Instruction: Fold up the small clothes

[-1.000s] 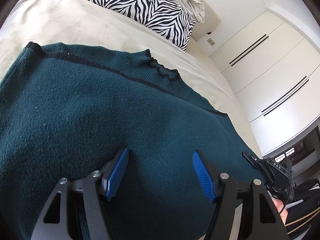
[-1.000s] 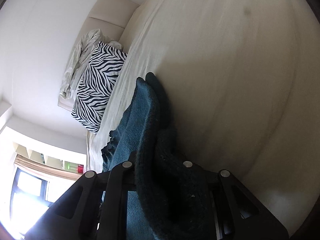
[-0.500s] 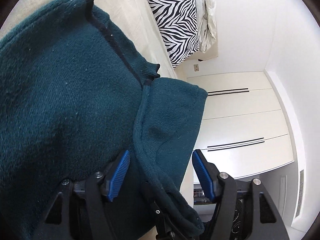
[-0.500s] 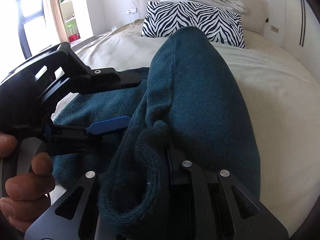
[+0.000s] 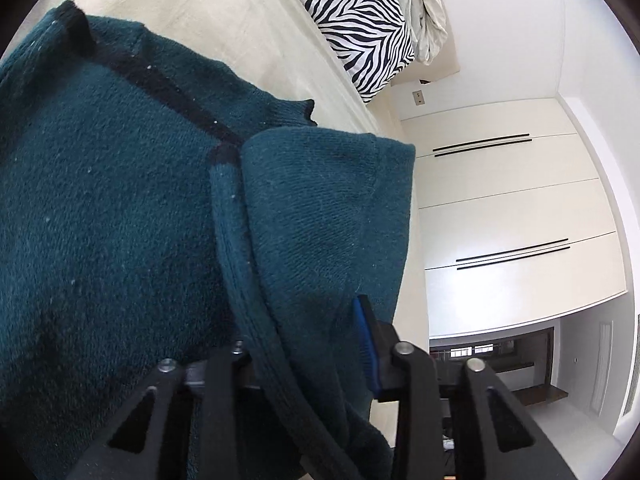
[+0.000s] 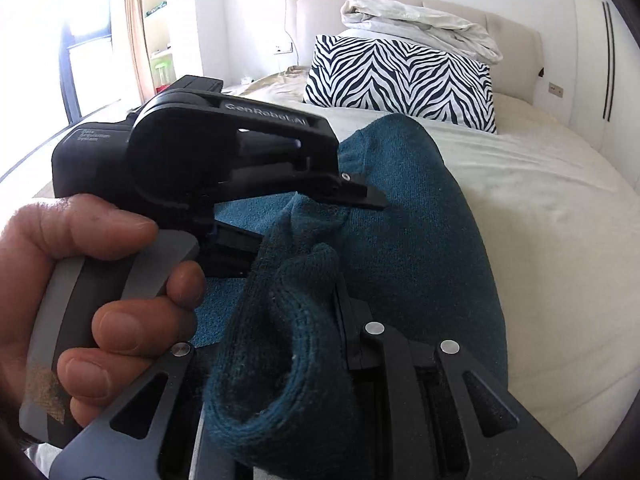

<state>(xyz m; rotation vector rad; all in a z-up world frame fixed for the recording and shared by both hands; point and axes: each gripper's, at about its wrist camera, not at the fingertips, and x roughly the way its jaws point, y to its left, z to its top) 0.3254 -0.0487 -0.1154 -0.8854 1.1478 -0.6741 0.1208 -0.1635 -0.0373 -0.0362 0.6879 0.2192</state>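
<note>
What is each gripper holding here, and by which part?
Both hold the teal sweater. The right gripper clamps a bunched ribbed edge. The left gripper, whose jaws have just been closing, pinches the folded-over fabric beside it.

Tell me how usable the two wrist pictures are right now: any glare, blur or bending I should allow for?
Right wrist view: the window at upper left is blown out to white, while the sweater and zebra pillow stay sharp. Left wrist view: even light and no glare, but the fisheye bows the wardrobe doors, and black corners frame both pictures.
</note>
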